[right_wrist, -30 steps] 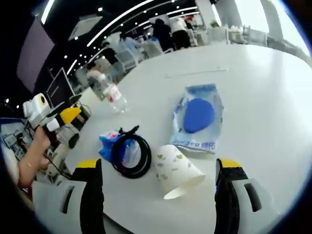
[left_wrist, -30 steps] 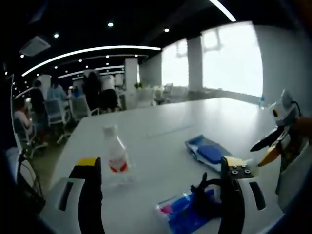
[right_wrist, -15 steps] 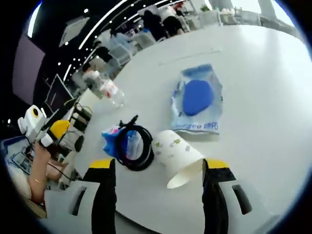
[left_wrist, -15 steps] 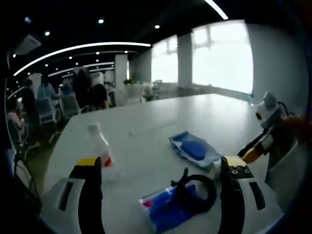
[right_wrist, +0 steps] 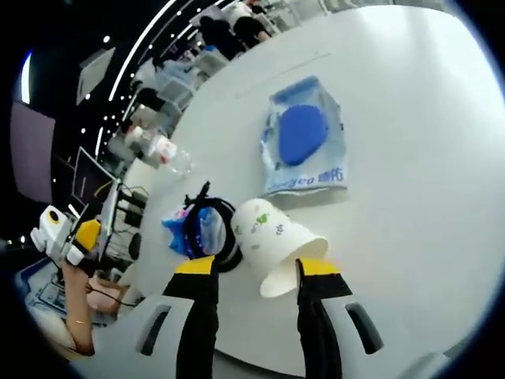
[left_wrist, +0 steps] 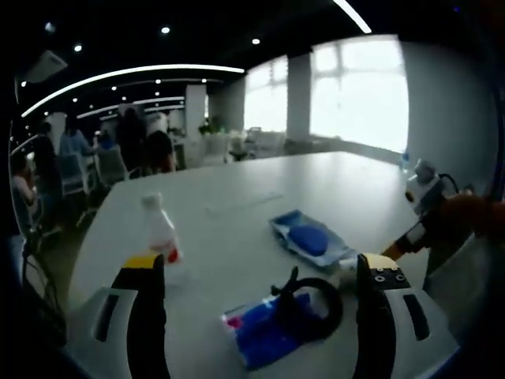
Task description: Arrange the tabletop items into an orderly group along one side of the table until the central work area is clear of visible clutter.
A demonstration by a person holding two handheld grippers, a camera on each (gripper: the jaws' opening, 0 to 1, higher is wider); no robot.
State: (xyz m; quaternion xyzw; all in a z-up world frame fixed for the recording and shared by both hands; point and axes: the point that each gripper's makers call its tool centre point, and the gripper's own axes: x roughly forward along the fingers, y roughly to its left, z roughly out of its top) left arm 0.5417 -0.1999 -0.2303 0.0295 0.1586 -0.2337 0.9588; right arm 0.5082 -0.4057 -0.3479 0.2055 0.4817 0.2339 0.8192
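A white paper cup [right_wrist: 272, 245] lies on its side on the white table [right_wrist: 410, 158]. My right gripper [right_wrist: 256, 266] is low over its mouth end with the jaws narrowed; the right jaw looks against the rim and the left stands a little off. Beside the cup a black cable coil [right_wrist: 219, 237] rests on a blue packet [right_wrist: 180, 229]. Further off lie a clear pouch with a blue pad [right_wrist: 304, 146] and a fallen plastic bottle [right_wrist: 162, 150]. My left gripper [left_wrist: 260, 264] hangs wide open above the coil [left_wrist: 308, 304] and packet [left_wrist: 260, 335], holding nothing.
The bottle [left_wrist: 162, 233] and pouch [left_wrist: 309, 237] are beyond the left jaws. A hand holds the right gripper [left_wrist: 422, 201] at the table's right edge. Office chairs and people stand past the far end [left_wrist: 118, 150]. A monitor [right_wrist: 87, 178] and cables sit off the table's edge.
The right jaws have drawn much closer together and moved in over the cup's mouth. The left view has shifted slightly; its jaws stay wide apart.
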